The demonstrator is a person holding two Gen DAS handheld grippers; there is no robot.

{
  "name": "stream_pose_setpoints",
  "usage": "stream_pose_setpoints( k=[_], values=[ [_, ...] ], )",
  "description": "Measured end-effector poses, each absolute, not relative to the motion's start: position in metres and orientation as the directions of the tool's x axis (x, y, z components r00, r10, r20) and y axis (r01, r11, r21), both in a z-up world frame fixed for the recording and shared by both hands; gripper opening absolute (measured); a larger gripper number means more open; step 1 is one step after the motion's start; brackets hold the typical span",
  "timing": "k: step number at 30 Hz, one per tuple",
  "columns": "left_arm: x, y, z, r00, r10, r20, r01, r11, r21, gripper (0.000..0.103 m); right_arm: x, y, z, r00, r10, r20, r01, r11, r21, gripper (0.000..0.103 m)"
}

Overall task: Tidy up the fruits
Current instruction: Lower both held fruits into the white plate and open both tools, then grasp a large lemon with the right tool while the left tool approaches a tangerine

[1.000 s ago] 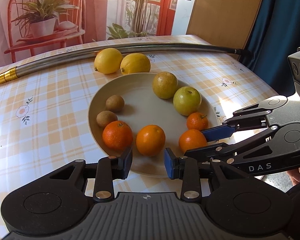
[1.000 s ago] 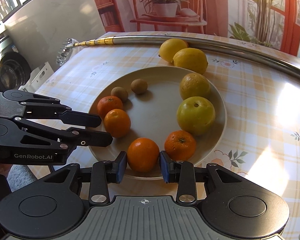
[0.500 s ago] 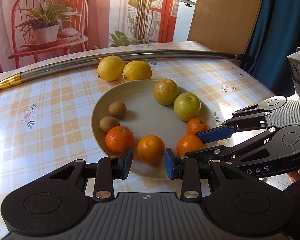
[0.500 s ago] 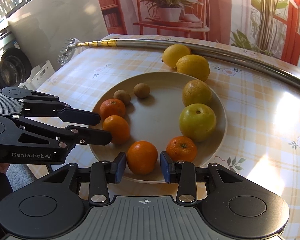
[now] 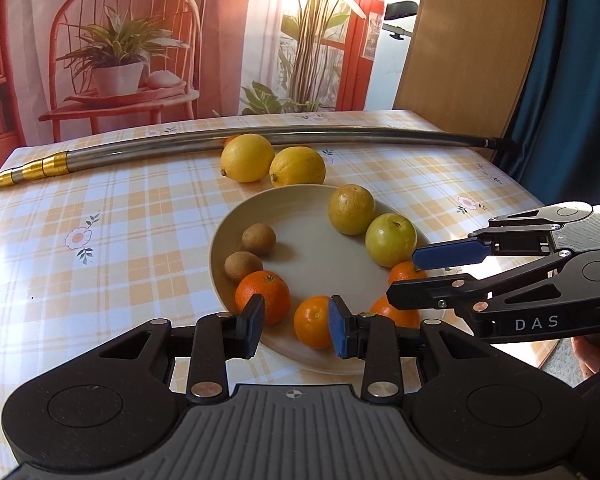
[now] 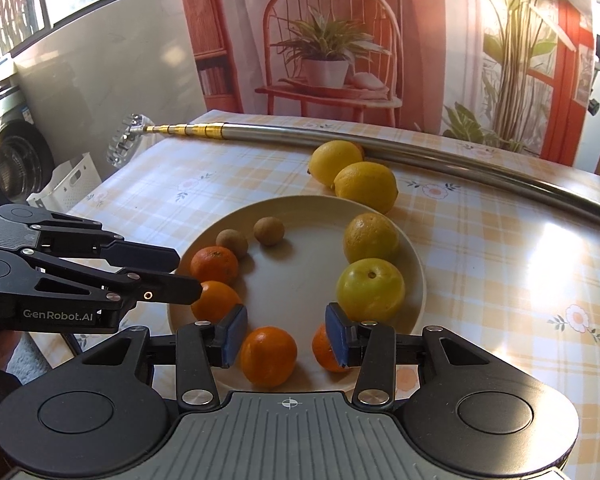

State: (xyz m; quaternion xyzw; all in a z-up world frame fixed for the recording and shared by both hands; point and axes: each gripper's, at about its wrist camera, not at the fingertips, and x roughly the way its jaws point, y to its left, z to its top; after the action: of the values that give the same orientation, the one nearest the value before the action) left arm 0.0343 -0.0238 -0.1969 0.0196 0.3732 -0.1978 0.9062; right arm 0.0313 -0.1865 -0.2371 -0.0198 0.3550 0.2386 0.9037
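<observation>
Beige plate (image 5: 236, 240) at the centre of a checked desk (image 5: 100, 216), bearing fruit in a ring. From left in the left wrist view: two small brown fruits (image 5: 259, 239), touching or nearly so, then an orange (image 5: 263, 297) against the nearer brown fruit, a second orange (image 5: 312, 322) at the near rim, and two further oranges (image 5: 404, 272) partly hidden at right. Two yellow-green round fruits (image 5: 390, 234) sit side by side on the far right of the plate. Two lemons (image 5: 247, 157) lie on the desk just beyond the plate, beside a long metal pole (image 5: 260, 138). Left hand-held gripper (image 5: 296, 326): jaws spread, empty, above the near rim with the second orange seen between its pads. Right hand-held gripper (image 6: 286, 334): jaws likewise spread and empty, over the near rim with an orange (image 6: 269, 356) between the pads, untouched.
</observation>
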Motion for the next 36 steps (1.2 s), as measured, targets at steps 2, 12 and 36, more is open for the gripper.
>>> stream_pose_setpoints(
  k=[2,12,36],
  values=[
    [0.035,-0.022,-0.196,0.647,-0.341,-0.682,0.367,0.923,-0.113,0.036,0.032,-0.188,-0.235,0.647,0.412,-0.642,-0.441,0.889,0.126,0.040],
    [0.051,0.002,-0.181,0.682,-0.302,-0.666,0.302,0.946,-0.120,0.036,0.048,-0.211,-0.219,0.714,0.364,-0.598,-0.379,0.919,0.107,0.040],
    [0.111,0.027,-0.140,0.739,-0.246,-0.628,0.247,0.965,-0.088,0.036,0.110,-0.223,-0.195,0.775,0.320,-0.545,-0.332,0.940,0.080,0.040]
  ],
)
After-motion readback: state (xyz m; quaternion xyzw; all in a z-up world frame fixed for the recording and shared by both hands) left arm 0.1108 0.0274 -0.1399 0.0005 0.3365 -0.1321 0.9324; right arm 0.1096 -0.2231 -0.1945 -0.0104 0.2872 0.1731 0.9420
